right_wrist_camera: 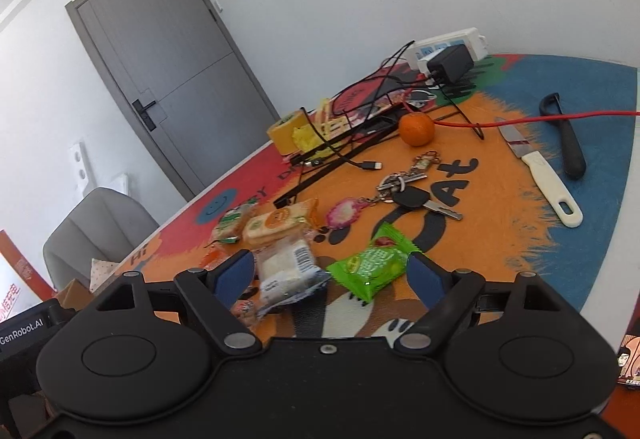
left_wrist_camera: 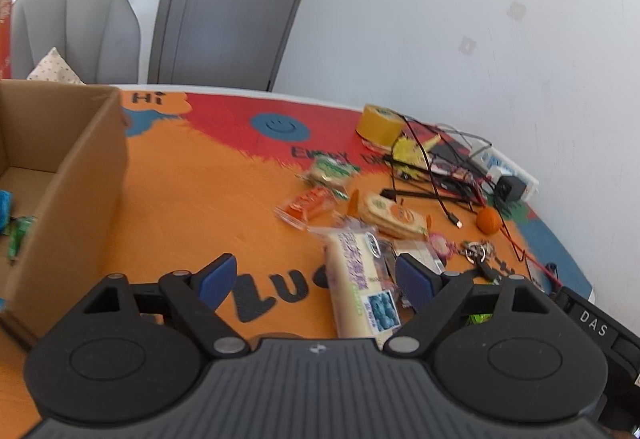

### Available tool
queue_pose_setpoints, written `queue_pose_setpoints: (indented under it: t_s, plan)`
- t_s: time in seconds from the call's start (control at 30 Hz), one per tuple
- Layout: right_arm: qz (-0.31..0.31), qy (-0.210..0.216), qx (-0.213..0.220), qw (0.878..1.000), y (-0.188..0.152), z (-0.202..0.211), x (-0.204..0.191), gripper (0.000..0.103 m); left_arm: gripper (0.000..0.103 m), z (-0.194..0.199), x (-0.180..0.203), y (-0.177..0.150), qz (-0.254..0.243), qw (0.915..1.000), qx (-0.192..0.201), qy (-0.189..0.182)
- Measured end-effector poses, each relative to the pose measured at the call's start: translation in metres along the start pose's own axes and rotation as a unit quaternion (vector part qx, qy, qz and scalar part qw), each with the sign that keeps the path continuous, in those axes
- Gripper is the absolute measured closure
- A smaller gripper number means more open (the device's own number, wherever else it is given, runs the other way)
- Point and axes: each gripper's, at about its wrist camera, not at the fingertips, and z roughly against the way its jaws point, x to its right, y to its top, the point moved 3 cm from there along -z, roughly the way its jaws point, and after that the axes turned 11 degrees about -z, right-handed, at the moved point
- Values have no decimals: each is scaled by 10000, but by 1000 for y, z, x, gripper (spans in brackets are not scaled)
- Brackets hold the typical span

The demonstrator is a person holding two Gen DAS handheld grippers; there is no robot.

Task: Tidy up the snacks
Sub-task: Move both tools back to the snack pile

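Left gripper [left_wrist_camera: 316,281]: jaws spread wide, nothing pinched. A long cream snack packet [left_wrist_camera: 358,279] with a blue picture at its near end lies on the tabletop [left_wrist_camera: 192,199] between the blue pads, nearer the right-hand pad; contact cannot be told.

Right gripper [right_wrist_camera: 332,275]: jaws spread wide, nothing pinched. Two items lie between its pads on the mat: a clear-wrapped pale snack with a barcode [right_wrist_camera: 286,271] toward the left pad, and a green snack packet [right_wrist_camera: 372,263] toward the right pad, its corner just beside that pad.

At the left edge of the tabletop stands an open cardboard box [left_wrist_camera: 68,175]; blue and green wrapped items [left_wrist_camera: 16,227] lie on its floor.

Middle of the tabletop, beyond the grippers: an orange-and-cream cracker packet [right_wrist_camera: 278,225], a green-and-white packet [right_wrist_camera: 232,221] just beside it, and an orange-red packet [left_wrist_camera: 306,205] near both. To their right lies a key bunch [right_wrist_camera: 412,191] with a pink charm [right_wrist_camera: 344,213].

Farther on: a tangerine [right_wrist_camera: 416,129], a loose black cable end [right_wrist_camera: 370,165], and a red cable [right_wrist_camera: 560,117] running toward the right edge. A white-handled knife [right_wrist_camera: 540,173] and a black peeler [right_wrist_camera: 566,137] lie near the right edge, on the blue part of the mat.

Far edge: a yellow tape roll [right_wrist_camera: 284,133], tangled cables, and a white power strip [right_wrist_camera: 448,43] with a black adapter [right_wrist_camera: 450,63] plugged in.

Beyond the table: a grey chair [left_wrist_camera: 76,31] and a grey door [left_wrist_camera: 236,3].
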Motion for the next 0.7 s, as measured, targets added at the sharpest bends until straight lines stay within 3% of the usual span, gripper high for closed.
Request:
queue_pose_setpoints:
  t_s: [0.37,0.7]
  plan:
    - [117,-267,-12,9996,3,-25,19,19,18,-47,24,-12,-132,9990,-416,-12]
    - [241,-280,-88,9993,1,-41,19,16,23,-67,36,-23,-387,9983,-442,61]
